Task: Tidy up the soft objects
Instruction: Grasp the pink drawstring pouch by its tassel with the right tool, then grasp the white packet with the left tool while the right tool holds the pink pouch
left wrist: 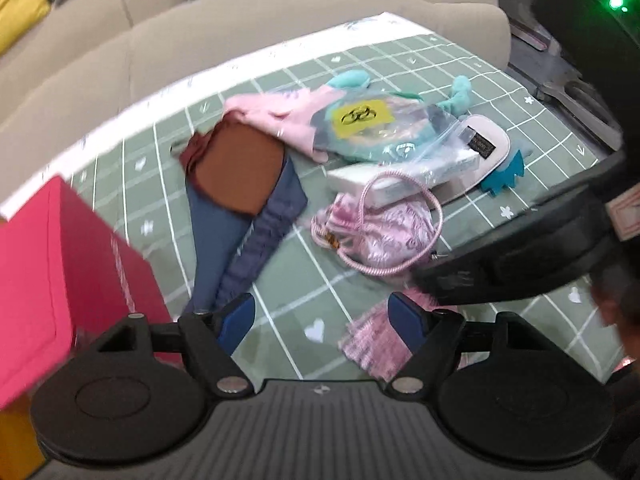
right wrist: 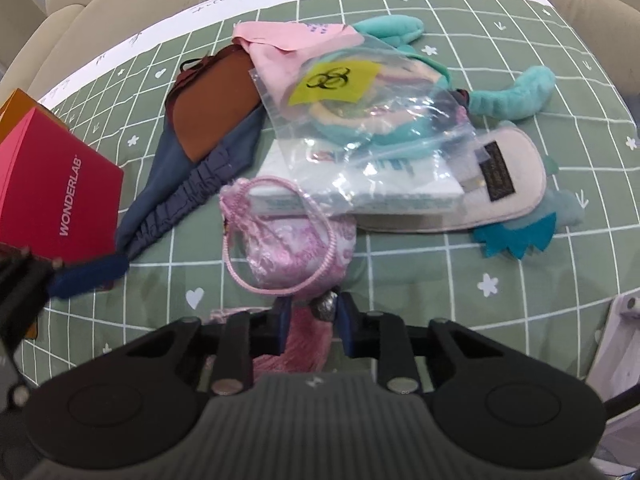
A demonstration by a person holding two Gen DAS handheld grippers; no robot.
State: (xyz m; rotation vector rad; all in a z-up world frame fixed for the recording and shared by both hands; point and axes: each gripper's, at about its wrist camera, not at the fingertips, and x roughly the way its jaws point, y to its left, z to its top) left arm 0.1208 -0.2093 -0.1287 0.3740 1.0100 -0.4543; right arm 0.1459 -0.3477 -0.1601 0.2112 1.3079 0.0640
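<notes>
Green grid-patterned cloth (right wrist: 400, 264) with white hearts covers the surface, beige sofa (left wrist: 240, 32) behind it. Right gripper (right wrist: 310, 316): fingers (right wrist: 347, 330) nearly closed, clamped on the pink tassel (right wrist: 298, 350) hanging off the pink brocade drawstring pouch (right wrist: 304, 248); pouch sits on the cloth just ahead of the fingers, its cord looped over a white flat box (right wrist: 352, 196). Left gripper (left wrist: 322, 322): fingers (left wrist: 236, 320) spread wide, holding nothing, hovering over the cloth near the tassel (left wrist: 376, 340). Pile behind the pouch: clear zip bag with yellow biohazard label (right wrist: 340, 80) over a teal plush toy (right wrist: 512, 92), pale pink slipper (right wrist: 508, 184), pink cloth (right wrist: 280, 44), rust-brown fabric (right wrist: 212, 112) on navy elasticated fabric (right wrist: 180, 196). Pink WONDERLAB box (right wrist: 52, 188) at left edge.
</notes>
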